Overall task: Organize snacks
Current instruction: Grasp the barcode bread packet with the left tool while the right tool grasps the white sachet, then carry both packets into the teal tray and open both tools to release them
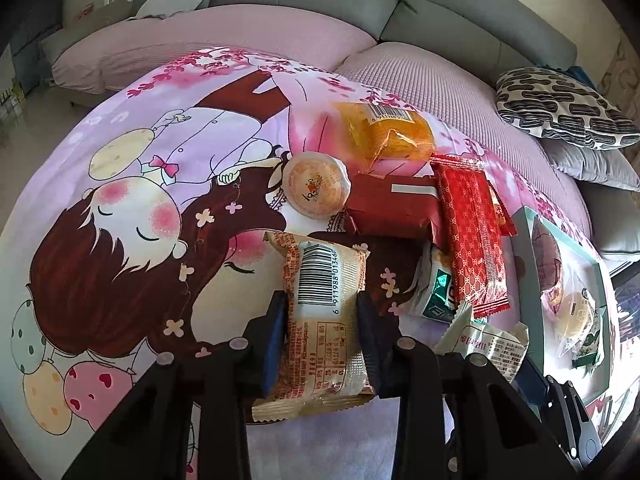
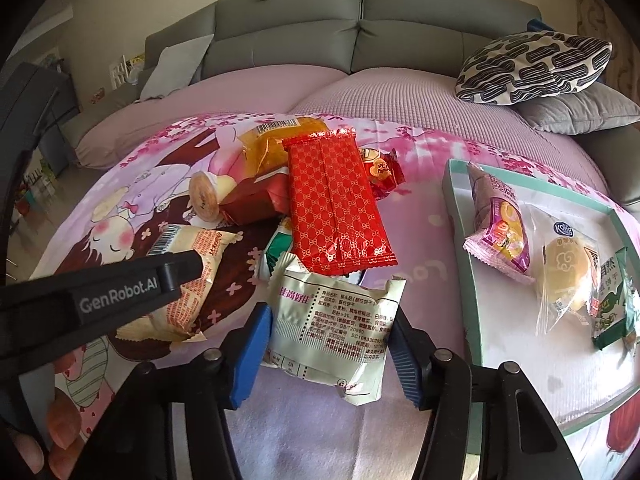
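Observation:
Snacks lie on a cartoon-print cloth (image 1: 120, 200). My left gripper (image 1: 321, 304) is shut on a cream packet with a barcode (image 1: 320, 276), its pads pinching both sides. That packet (image 2: 200, 248) also shows under the left gripper's black finger (image 2: 176, 276) in the right wrist view. My right gripper (image 2: 331, 316) is shut on a white packet with printed text (image 2: 332, 320), blue pads against its two edges. Behind lies a pile: a red patterned packet (image 2: 336, 204), a dark red packet (image 1: 388, 208), an orange packet (image 1: 392, 132) and a round jelly cup (image 1: 316, 184).
A teal-rimmed tray (image 2: 456, 216) at the right holds a pink packet (image 2: 500, 232), a clear-wrapped bun (image 2: 568, 280) and a green packet (image 2: 612, 300). A grey sofa (image 2: 360, 20) and patterned cushion (image 2: 532, 68) stand behind. A person's fingers (image 2: 60, 432) show at lower left.

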The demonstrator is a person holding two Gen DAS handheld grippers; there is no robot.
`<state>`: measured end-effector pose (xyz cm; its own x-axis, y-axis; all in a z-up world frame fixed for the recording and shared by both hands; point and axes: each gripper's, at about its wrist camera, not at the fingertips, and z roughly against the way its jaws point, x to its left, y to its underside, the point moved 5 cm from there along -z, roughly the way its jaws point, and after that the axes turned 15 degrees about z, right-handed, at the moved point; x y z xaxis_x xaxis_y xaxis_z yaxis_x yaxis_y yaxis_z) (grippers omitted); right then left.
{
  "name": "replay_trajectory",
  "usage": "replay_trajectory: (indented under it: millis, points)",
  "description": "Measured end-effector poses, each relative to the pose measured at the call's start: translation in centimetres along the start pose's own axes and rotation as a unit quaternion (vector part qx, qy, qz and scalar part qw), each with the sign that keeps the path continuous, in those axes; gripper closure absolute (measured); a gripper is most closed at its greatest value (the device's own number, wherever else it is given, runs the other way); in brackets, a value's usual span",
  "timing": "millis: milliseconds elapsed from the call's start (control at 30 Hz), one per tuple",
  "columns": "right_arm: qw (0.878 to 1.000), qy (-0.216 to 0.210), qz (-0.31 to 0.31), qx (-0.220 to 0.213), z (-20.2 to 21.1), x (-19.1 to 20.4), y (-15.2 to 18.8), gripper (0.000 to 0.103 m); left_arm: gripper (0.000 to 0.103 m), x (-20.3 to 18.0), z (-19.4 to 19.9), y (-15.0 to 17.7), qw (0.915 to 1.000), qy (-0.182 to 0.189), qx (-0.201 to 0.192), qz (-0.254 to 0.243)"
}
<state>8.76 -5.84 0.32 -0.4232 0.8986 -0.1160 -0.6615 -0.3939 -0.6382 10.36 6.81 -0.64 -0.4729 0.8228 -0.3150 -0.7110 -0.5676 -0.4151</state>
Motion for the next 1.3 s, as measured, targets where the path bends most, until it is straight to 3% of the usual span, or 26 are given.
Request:
replay_trajectory:
  millis: [333, 667, 1300]
  points:
    - [0.999, 0.000, 0.014, -0.043, 2.1, 0.4, -1.4, 0.043, 0.068, -0.1, 2.2, -0.7, 0.9996, 0.015, -0.026, 0.004]
    - [0.999, 0.001, -0.003, -0.044, 2.5, -0.7, -1.1, 0.043, 0.068, -0.9, 3.5, -0.8, 0.9989, 0.024, -0.039, 0.000]
    - [0.995, 0.053, -0.072, -0.052, 4.9, -8.0, 0.6, 0.043, 0.068, -6.5, 4.8, 1.7, 0.9952, 0.057, -0.043, -0.068]
